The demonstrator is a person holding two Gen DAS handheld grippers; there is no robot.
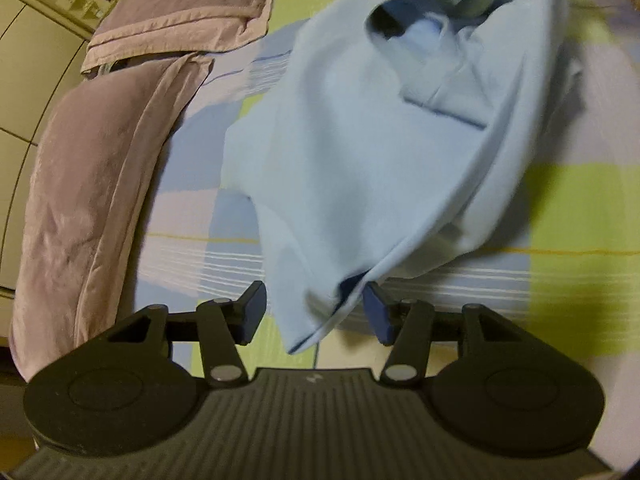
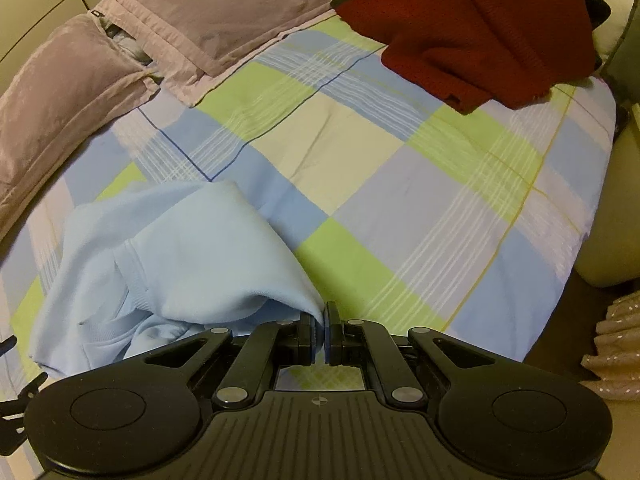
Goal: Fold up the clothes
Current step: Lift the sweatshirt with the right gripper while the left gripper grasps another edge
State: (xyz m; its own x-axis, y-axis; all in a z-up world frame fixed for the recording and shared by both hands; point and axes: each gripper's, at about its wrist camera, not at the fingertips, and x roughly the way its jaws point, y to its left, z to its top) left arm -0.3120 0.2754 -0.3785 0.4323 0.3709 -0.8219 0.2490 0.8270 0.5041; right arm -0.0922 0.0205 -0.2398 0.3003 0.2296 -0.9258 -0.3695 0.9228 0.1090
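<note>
A light blue sweatshirt (image 1: 360, 140) lies bunched on the checked bedsheet (image 1: 568, 280), its collar opening toward the top of the left wrist view. A lower corner of it hangs between the spread jaws of my left gripper (image 1: 316, 304). That corner lies close against the right pad (image 1: 378, 314), and a clear gap separates it from the left pad (image 1: 254, 312). In the right wrist view the sweatshirt (image 2: 180, 248) rises from the bed in a taut ridge. My right gripper (image 2: 320, 330) is shut on its edge.
Mauve pillows (image 2: 220, 8) lie along the far left of the bed (image 2: 400, 168). A dark red knitted garment (image 2: 480, 28) sits at the far right corner. The mattress edge curves down the right side, with pinkish fabric (image 2: 616, 352) beyond it.
</note>
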